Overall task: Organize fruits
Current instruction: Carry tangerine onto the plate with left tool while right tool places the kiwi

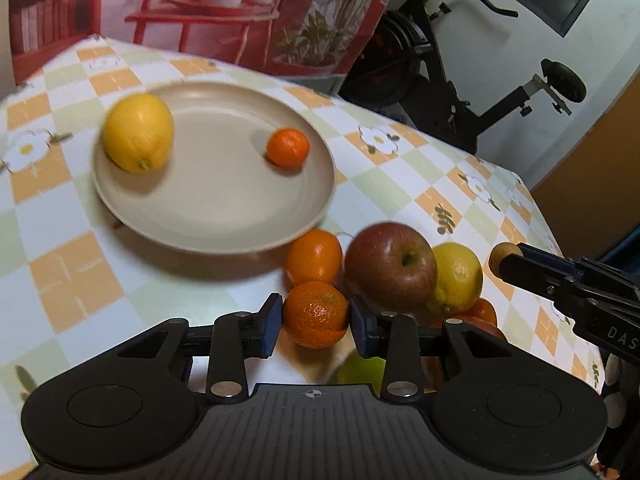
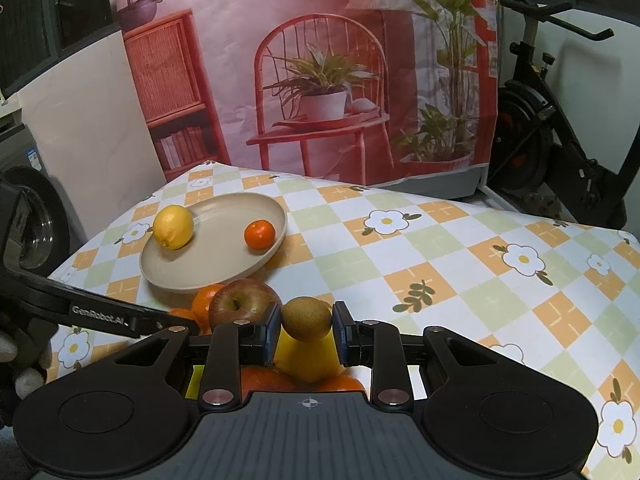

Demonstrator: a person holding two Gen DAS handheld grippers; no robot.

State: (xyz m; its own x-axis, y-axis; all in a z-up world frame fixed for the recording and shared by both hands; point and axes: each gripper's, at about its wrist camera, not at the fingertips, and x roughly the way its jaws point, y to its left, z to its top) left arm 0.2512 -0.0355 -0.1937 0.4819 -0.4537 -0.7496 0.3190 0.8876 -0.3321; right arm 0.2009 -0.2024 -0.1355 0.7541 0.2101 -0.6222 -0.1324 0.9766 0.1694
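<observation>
Clamping a mandarin (image 1: 316, 314) between its blue pads, the left gripper (image 1: 315, 322) sits at the fruit pile; the beige plate (image 1: 192, 232) lies ahead and leftward, nearer this hand.

Right wrist view: right gripper (image 2: 306, 326) is closed on a kiwi (image 2: 306, 319), long axis crosswise between the jaws, plate ahead-left toward the table's far left corner.
</observation>
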